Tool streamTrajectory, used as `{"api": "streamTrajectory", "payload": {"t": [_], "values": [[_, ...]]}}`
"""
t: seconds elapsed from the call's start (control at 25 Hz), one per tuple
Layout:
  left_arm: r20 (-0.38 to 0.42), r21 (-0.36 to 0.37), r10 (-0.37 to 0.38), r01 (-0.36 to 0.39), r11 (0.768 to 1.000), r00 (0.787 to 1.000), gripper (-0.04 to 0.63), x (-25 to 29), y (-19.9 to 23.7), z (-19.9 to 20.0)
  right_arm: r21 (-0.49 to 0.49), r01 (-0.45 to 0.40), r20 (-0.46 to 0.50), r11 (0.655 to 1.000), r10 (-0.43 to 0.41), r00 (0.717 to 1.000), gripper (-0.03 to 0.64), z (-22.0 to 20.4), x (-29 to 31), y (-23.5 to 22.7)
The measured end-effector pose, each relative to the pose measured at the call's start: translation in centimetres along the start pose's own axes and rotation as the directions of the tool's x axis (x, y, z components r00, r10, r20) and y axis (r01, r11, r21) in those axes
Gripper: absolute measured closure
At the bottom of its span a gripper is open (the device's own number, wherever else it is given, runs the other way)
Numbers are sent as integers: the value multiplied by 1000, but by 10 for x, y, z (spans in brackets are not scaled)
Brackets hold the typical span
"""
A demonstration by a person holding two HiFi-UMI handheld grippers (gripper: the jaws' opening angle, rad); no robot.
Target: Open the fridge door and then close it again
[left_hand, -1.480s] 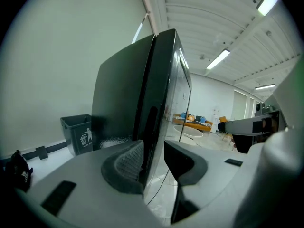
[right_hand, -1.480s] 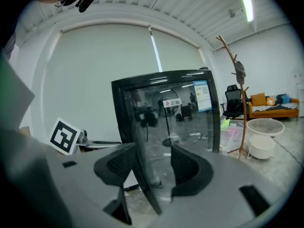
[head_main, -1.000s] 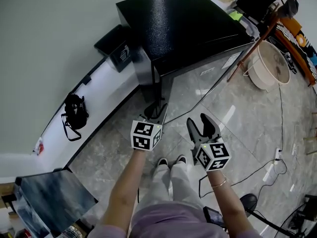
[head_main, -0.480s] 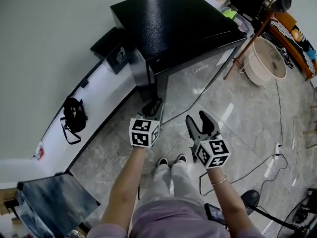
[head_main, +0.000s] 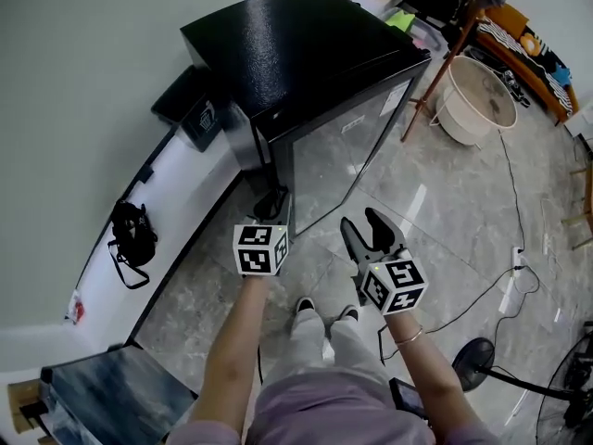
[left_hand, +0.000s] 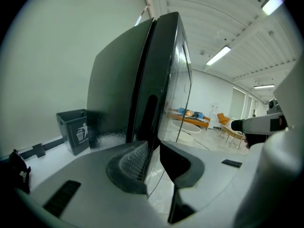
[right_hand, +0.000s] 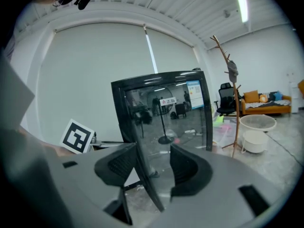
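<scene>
From the head view, the black fridge (head_main: 296,44) stands on the floor (head_main: 445,211) against the wall. Its glass fridge door (head_main: 347,151) looks shut, or at most barely cracked. The left claw (head_main: 275,202) is at the door's lower near corner. The right claw (head_main: 363,222) hangs before the glass, apart from it.

In the left gripper view, the jaws have just been closing and stand narrow. The door's dark free edge, below its handle recess, sits at their tips, and I judge it gripped.

In the right gripper view, the jaws are wide and touch nothing; the door's edge only lines up in the gap, farther off.

The step in hand is taking hold to open. Next, the left claw should pull that edge out in an arc about the far hinge, pinch firm, while the right claw stays clear of the swing.
</scene>
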State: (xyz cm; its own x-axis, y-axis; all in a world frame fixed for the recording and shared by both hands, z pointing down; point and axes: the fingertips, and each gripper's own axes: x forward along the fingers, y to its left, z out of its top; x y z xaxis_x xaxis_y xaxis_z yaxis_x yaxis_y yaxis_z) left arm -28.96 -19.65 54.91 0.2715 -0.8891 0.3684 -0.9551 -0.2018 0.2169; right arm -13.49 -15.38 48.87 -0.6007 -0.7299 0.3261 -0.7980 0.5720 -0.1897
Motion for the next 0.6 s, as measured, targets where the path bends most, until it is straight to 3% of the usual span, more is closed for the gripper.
{"api": "streamTrajectory", "payload": {"t": [0.6], "values": [[-15,9,42,-42,999,999,517,-3,-6,0,15,9,11,1000,-10,1000,402,-2,-24,-11]]}}
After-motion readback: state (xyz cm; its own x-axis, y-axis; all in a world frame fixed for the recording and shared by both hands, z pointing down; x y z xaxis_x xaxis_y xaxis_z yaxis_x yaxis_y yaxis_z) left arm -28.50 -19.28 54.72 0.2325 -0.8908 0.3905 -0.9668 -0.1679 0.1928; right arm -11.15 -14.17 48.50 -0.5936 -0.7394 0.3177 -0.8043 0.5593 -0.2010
